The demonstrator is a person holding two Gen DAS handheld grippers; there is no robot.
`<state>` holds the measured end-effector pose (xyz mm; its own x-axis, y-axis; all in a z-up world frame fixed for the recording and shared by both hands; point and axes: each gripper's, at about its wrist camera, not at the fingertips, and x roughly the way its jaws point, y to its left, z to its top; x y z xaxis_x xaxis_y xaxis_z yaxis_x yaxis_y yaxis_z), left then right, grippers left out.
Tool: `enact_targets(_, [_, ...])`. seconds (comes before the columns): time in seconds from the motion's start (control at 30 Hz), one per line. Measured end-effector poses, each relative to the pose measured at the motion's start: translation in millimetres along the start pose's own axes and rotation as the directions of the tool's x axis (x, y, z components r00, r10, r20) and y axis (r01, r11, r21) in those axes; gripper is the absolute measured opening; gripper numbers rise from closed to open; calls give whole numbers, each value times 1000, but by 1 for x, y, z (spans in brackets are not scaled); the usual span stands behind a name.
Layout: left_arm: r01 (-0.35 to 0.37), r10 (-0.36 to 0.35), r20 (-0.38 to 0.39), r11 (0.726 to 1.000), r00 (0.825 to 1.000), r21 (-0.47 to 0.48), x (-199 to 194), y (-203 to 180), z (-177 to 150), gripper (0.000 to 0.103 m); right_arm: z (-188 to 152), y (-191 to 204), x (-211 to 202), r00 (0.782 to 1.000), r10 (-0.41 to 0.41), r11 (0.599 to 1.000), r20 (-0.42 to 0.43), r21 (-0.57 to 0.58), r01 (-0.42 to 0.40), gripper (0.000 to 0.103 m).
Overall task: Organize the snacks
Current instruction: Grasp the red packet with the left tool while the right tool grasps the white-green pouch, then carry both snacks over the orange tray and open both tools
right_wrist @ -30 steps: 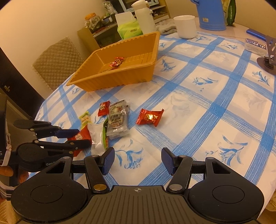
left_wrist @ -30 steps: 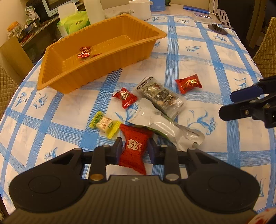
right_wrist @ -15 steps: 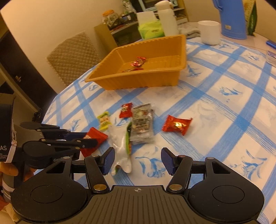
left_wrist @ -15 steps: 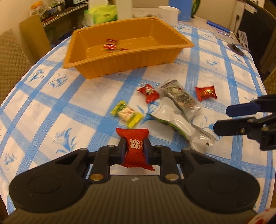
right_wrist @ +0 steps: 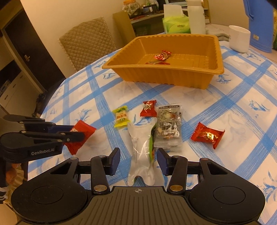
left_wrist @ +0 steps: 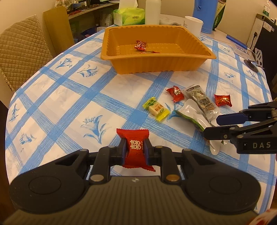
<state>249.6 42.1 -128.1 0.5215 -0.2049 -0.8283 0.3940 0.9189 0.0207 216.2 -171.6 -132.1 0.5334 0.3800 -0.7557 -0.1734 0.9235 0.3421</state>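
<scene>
My left gripper (left_wrist: 134, 147) is shut on a red candy packet (left_wrist: 133, 136) with white characters, held just above the table. Seen from the right wrist, that left gripper (right_wrist: 76, 131) hangs at the left with the red packet (right_wrist: 83, 129). My right gripper (right_wrist: 138, 157) straddles the near end of a white-and-green pouch (right_wrist: 141, 138). Its jaws are closing, with gaps still showing beside the pouch. On the cloth lie a yellow-green candy (right_wrist: 121, 116), a small red candy (right_wrist: 148, 108), a grey packet (right_wrist: 168, 126) and a red-gold candy (right_wrist: 207, 135). The orange tray (right_wrist: 164, 77) holds a red candy (right_wrist: 162, 55).
A white mug (left_wrist: 193, 26), a blue jug (left_wrist: 206, 13), a white bottle (left_wrist: 152, 12) and a green tissue pack (left_wrist: 129, 16) stand behind the tray. A quilted chair (left_wrist: 19, 52) is at the table's left edge. A phone stand (left_wrist: 254, 60) is at far right.
The left gripper has shut on the red packet and carried it left, off the cloth. The right gripper has moved left over the white pouch and its jaws have narrowed.
</scene>
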Motion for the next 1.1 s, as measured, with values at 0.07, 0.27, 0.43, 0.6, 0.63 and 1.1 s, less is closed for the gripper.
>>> enact_targets(0.07, [-3,3,3,1000,1000,-7,-2,3,0,20,1,2,4,1000,-7,1000,-5,-9,7,46])
enact_targets(0.27, [-7,7,5,1000,1000,-12,-4,7,-2,20,3,10,15,999,-31,998,-9,-48,31,44])
enact_targets(0.43, [-8,8,5,1000,1000,-14,-4,8,-2,20,5,18,26,998,-56,995,-9,-89,55,44])
enact_targets(0.6, [-11,11,8,1000,1000,-19,-7,17,-4,20,5,21,38,996,-85,990,-15,-116,83,43])
enact_targets(0.63, [-12,12,8,1000,1000,-21,-7,18,-4,20,5,22,40,996,-87,989,-15,-122,85,42])
enact_targets(1.1, [-6,7,27,1000,1000,-30,-9,22,5,20,-5,28,19,998,-58,991,-2,-117,57,26])
